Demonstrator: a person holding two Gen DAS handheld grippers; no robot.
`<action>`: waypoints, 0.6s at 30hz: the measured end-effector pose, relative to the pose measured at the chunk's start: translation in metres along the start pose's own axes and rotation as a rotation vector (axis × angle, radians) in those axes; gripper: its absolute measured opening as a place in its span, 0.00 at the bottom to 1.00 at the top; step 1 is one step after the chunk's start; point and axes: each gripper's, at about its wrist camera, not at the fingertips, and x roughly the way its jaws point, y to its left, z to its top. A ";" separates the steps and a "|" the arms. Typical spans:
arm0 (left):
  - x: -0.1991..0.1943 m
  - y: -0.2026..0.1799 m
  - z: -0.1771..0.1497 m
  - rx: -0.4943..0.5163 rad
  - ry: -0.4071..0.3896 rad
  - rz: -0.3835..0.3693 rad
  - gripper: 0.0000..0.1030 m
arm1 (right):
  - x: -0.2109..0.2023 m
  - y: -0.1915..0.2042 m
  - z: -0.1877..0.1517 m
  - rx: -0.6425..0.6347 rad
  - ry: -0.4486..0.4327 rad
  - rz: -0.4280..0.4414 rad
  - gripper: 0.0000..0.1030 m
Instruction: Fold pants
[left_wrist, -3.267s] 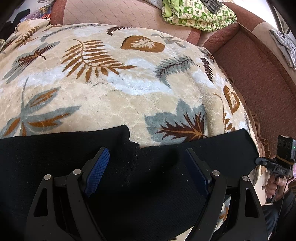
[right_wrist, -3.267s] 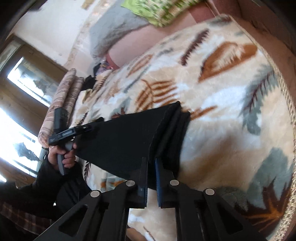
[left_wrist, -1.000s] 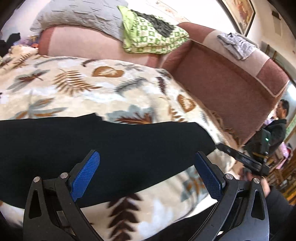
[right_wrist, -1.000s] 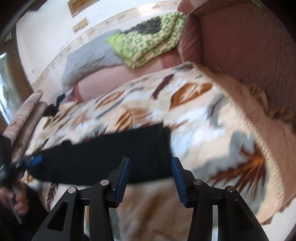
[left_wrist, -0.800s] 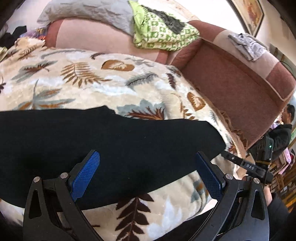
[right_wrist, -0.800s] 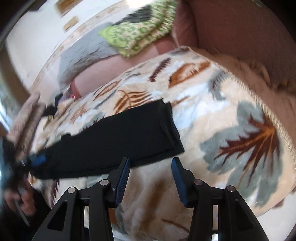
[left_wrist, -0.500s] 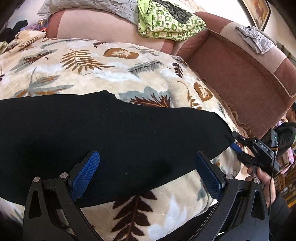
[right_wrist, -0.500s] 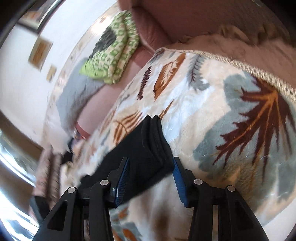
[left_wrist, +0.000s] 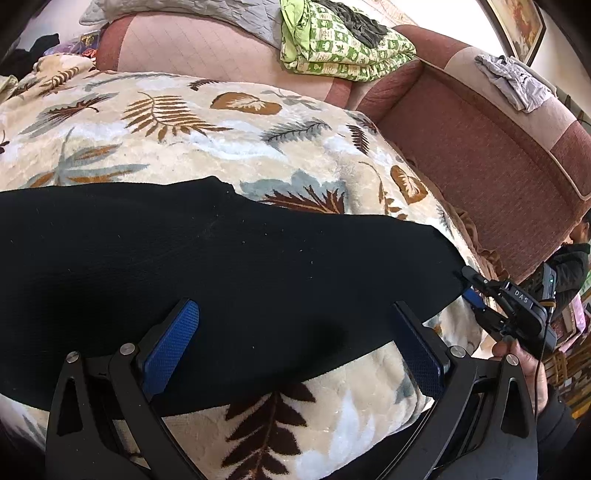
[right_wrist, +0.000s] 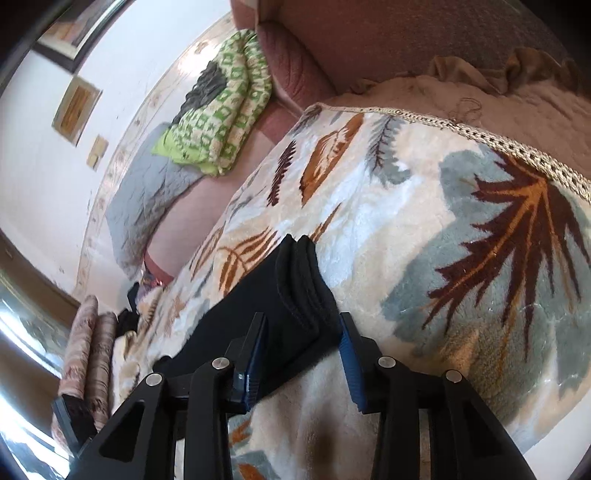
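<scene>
Black pants (left_wrist: 221, 273) lie flat in a long strip on a leaf-patterned blanket (left_wrist: 207, 122). My left gripper (left_wrist: 295, 339) is open and hovers over the strip's near edge, holding nothing. My right gripper (right_wrist: 301, 349) is open, its fingers straddling the layered leg-end hems of the pants (right_wrist: 295, 288). It also shows in the left wrist view (left_wrist: 476, 291), at the strip's right end.
A reddish sofa backrest (left_wrist: 480, 140) borders the blanket on the right. A green patterned quilt (left_wrist: 340, 40) and grey bedding (right_wrist: 147, 192) lie behind. A grey cloth (left_wrist: 513, 79) is draped on the backrest. The blanket's fringed edge (right_wrist: 517, 151) is on the right.
My right gripper let go of the leg end, drew back, then came in low so its open fingers straddle the hems. My left gripper stayed open over the pants.
</scene>
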 end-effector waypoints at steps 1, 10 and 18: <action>0.001 0.000 -0.001 0.002 -0.002 0.003 0.99 | -0.001 0.000 0.000 0.006 -0.002 0.001 0.37; 0.005 -0.006 -0.004 0.049 0.004 0.043 0.99 | -0.001 -0.003 0.001 0.006 0.028 -0.021 0.15; -0.023 0.006 0.006 0.014 -0.092 0.036 0.99 | -0.005 0.008 0.003 -0.041 0.011 -0.003 0.09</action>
